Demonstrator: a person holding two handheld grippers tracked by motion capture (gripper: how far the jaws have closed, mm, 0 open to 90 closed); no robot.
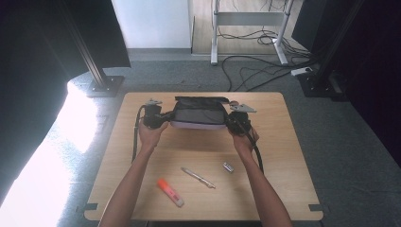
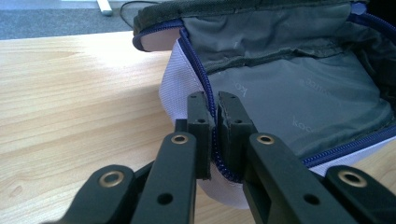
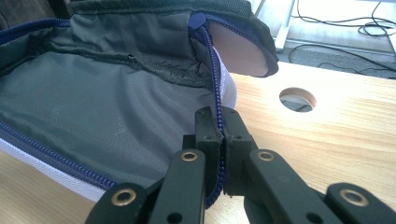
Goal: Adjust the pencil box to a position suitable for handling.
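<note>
Left gripper (image 2: pixel 211 100) is clamped tight on the blue zipper edge (image 2: pixel 215 140) of the pouch (image 1: pixel 197 113), at the pouch's left end; its jaws are closed onto the fabric rim with the zipper teeth running between them. Right gripper (image 3: pixel 219 116) is likewise closed hard on the zipper edge at the pouch's right end. Both hold the mouth of the pouch spread wide (grey lining (image 2: pixel 299 88) visible inside, white outer wall below the zipper). The pouch sits on the desk (image 1: pixel 142 142) near the far edge, about midway between the left and right edges, with a hand at each end. Toward the near edge lie an orange highlighter (image 1: pixel 170 192), a pen (image 1: pixel 198 178) and a small silver item (image 1: pixel 228 167), well apart from the pouch. A round hole (image 3: pixel 297 99) in the desk shows just beyond the pouch's right end.
</note>
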